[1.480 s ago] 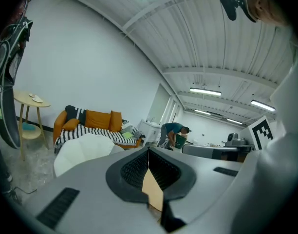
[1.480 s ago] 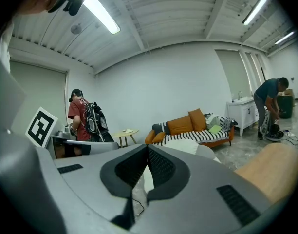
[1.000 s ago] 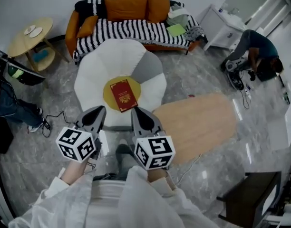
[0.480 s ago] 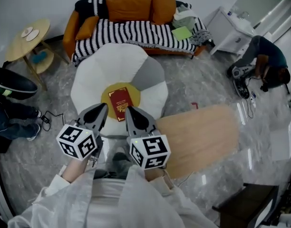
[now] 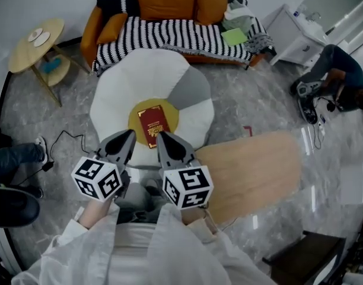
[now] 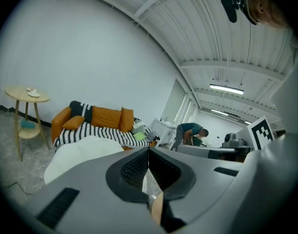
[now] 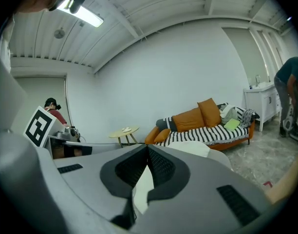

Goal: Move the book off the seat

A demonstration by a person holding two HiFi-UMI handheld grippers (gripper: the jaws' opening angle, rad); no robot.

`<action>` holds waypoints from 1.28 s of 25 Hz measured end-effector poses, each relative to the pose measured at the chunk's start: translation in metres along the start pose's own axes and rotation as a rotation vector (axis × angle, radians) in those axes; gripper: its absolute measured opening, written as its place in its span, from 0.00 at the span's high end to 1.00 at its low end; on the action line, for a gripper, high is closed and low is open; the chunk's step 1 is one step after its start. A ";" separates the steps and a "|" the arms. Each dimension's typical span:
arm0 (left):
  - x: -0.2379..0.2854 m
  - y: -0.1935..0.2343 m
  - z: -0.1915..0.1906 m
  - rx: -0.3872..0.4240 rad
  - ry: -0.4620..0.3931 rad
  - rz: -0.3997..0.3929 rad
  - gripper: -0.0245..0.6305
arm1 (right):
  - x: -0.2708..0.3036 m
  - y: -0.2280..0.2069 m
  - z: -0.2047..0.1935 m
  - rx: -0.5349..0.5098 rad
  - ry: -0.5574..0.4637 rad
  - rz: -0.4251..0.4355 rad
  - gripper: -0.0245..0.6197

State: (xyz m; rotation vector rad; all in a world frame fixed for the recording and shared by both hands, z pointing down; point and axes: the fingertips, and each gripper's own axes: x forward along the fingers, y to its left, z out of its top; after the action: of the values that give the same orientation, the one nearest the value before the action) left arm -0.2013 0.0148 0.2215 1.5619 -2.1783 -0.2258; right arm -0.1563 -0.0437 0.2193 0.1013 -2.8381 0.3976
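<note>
- Left claw (image 6: 148,151) has its jaws pressed together with nothing between them. The right claw (image 7: 148,150) is the same, closed and empty.
- Both claws hang side by side over the near edge of the seat (image 5: 119,94), and neither touches the book (image 5: 153,125).
- The book lies flat, red cover up, on the yellow centre pad (image 5: 136,119) of that white, petal-shaped seat. It sits just beyond the claw tips, roughly between their two lines.
- I judge the step in hand to be the approach for a pick-up. I'd spread one claw's jaws before lowering it, because closed tips would only shove the book across the cushion.
- A thin book flat on soft padding offers little to bite. I'd come in low at the near short edge, press the lower jaw into the cushion under the cover, and close across the book's thickness. The other claw could steady the far edge.
- If I grip away from the spine, the pages may fan open. I cannot tell which side the spine is on.
- The book's long axis runs away from me toward the sofa (image 5: 175,22). In the head view its far end leans slightly left and its near end points toward the right claw.
- The wooden table (image 5: 252,165) on my right looks like the nearest place to set it down.
</note>
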 end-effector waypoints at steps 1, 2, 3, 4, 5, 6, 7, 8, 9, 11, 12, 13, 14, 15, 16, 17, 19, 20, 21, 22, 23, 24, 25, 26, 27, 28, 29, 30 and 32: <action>0.001 0.002 0.000 0.002 0.002 0.003 0.95 | 0.002 0.000 0.000 0.001 0.002 0.003 0.95; 0.002 0.003 0.001 0.004 0.006 0.004 0.95 | 0.005 0.000 0.001 0.002 0.004 0.006 0.95; 0.003 0.004 0.001 0.005 0.010 0.003 0.95 | 0.007 0.000 0.001 0.003 0.005 0.007 0.95; 0.005 0.005 0.002 0.007 0.014 0.002 0.95 | 0.009 -0.001 0.002 0.006 0.005 0.007 0.95; 0.007 0.005 0.002 0.008 0.018 0.000 0.95 | 0.010 -0.002 0.003 0.009 0.004 0.006 0.95; 0.009 0.005 0.002 0.008 0.022 -0.003 0.95 | 0.012 -0.004 0.003 0.012 0.003 0.005 0.95; 0.011 0.005 0.002 0.008 0.027 -0.008 0.95 | 0.013 -0.005 0.004 0.014 0.003 0.004 0.95; 0.013 0.004 0.002 0.009 0.031 -0.014 0.95 | 0.014 -0.005 0.004 0.016 0.004 0.003 0.95; 0.015 0.004 0.003 0.010 0.034 -0.019 0.95 | 0.016 -0.004 0.004 0.016 0.008 0.004 0.95; 0.016 0.004 0.007 0.011 0.036 -0.026 0.95 | 0.020 -0.002 0.006 0.014 0.016 0.007 0.95; 0.017 0.005 0.008 0.010 0.036 -0.028 0.95 | 0.022 -0.002 0.006 0.014 0.019 0.008 0.95; 0.017 0.007 0.009 0.009 0.036 -0.030 0.95 | 0.024 -0.001 0.005 0.014 0.021 0.007 0.95; 0.016 0.009 0.009 0.006 0.037 -0.031 0.95 | 0.025 0.000 0.004 0.014 0.025 0.006 0.95; 0.015 0.011 0.009 0.001 0.038 -0.033 0.95 | 0.026 0.001 0.003 0.014 0.029 0.005 0.95; 0.013 0.013 0.009 -0.005 0.038 -0.035 0.95 | 0.026 0.003 0.003 0.014 0.034 0.006 0.95; 0.012 0.014 0.010 -0.010 0.038 -0.037 0.95 | 0.027 0.005 0.003 0.014 0.039 0.006 0.95; 0.011 0.018 0.014 -0.018 0.032 -0.039 0.95 | 0.031 0.007 0.005 0.014 0.044 0.005 0.95; 0.012 0.020 0.016 -0.020 0.030 -0.041 0.95 | 0.033 0.008 0.005 0.013 0.045 0.002 0.95; 0.012 0.022 0.016 -0.022 0.029 -0.043 0.95 | 0.035 0.008 0.005 0.014 0.047 -0.002 0.95; 0.012 0.024 0.016 -0.025 0.029 -0.045 0.95 | 0.036 0.009 0.005 0.015 0.048 -0.005 0.95; 0.012 0.025 0.015 -0.028 0.030 -0.048 0.95 | 0.037 0.009 0.004 0.017 0.048 -0.007 0.95; 0.013 0.026 0.015 -0.030 0.031 -0.050 0.95 | 0.038 0.010 0.004 0.020 0.047 -0.009 0.95; 0.013 0.027 0.016 -0.030 0.031 -0.053 0.95 | 0.039 0.012 0.005 0.023 0.046 -0.009 0.95; 0.012 0.028 0.016 -0.030 0.032 -0.055 0.95 | 0.040 0.013 0.005 0.026 0.045 -0.010 0.95; 0.012 0.029 0.017 -0.031 0.033 -0.057 0.95 | 0.040 0.014 0.005 0.029 0.045 -0.012 0.95; 0.012 0.030 0.017 -0.031 0.034 -0.059 0.95 | 0.040 0.015 0.005 0.030 0.044 -0.015 0.95; 0.011 0.031 0.018 -0.032 0.035 -0.061 0.95 | 0.041 0.016 0.005 0.031 0.044 -0.018 0.95; 0.011 0.032 0.019 -0.031 0.034 -0.062 0.95 | 0.041 0.016 0.004 0.032 0.045 -0.020 0.95; 0.011 0.033 0.019 -0.022 0.035 -0.062 0.95 | 0.042 0.018 0.002 0.036 0.047 -0.024 0.95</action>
State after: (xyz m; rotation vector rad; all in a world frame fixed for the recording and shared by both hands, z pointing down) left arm -0.2413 0.0140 0.2201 1.6107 -2.0953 -0.2396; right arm -0.1992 -0.0285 0.2240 0.1312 -2.7813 0.4399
